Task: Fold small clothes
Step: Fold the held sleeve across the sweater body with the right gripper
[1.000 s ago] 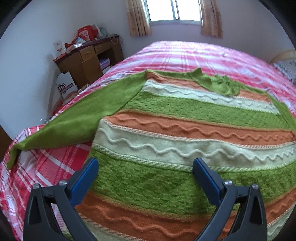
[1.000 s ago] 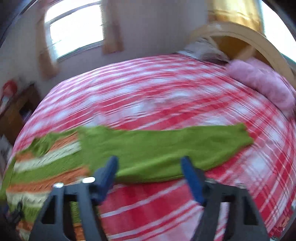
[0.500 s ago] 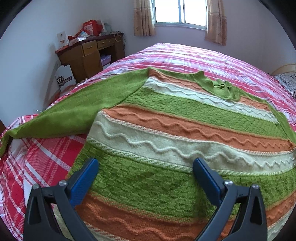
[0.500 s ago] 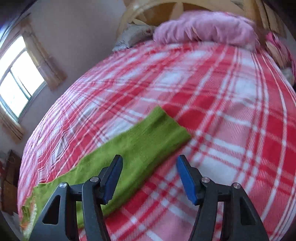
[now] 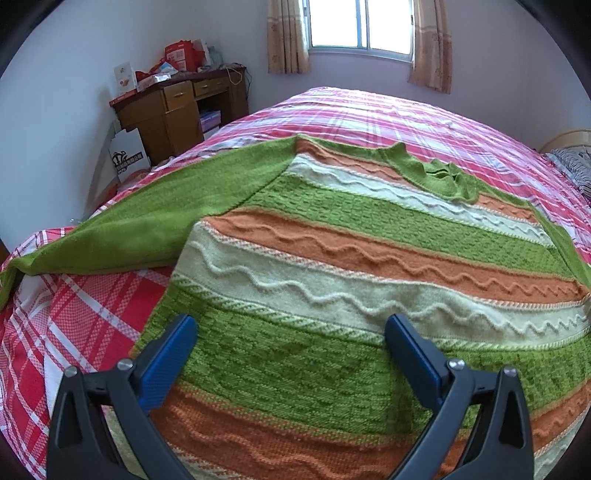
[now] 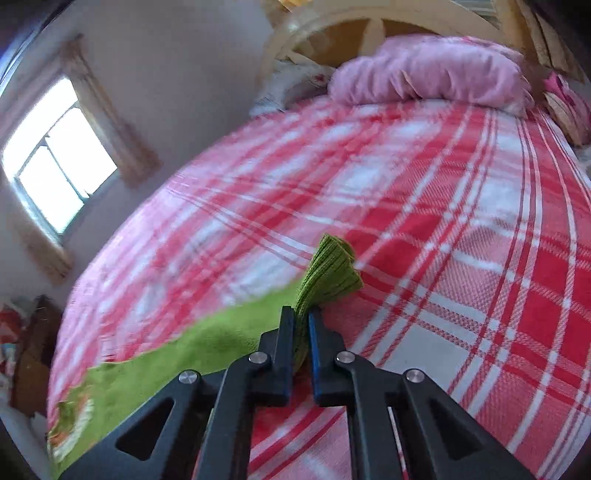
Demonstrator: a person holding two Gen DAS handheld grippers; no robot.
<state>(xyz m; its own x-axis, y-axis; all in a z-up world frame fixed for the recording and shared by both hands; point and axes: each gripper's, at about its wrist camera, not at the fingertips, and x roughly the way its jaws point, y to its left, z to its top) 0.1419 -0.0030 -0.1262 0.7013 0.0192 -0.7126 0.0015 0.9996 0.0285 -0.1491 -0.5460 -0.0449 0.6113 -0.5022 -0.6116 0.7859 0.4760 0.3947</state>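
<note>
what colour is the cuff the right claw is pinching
Plain green ribbed knit cuff, pinched in the right claw; clearest in the right wrist view.

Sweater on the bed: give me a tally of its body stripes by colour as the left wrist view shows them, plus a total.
Striped sweater, body bands in the left wrist view:
Green stripes: 2
Orange stripes: 4
Cream stripes: 2 clear; a sliver at the bottom edge left uncounted
Total: 8

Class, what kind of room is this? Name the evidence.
Most likely a home bedroom: a bed with red plaid cover, a pink pillow against a cream headboard, and a wooden desk.
</note>
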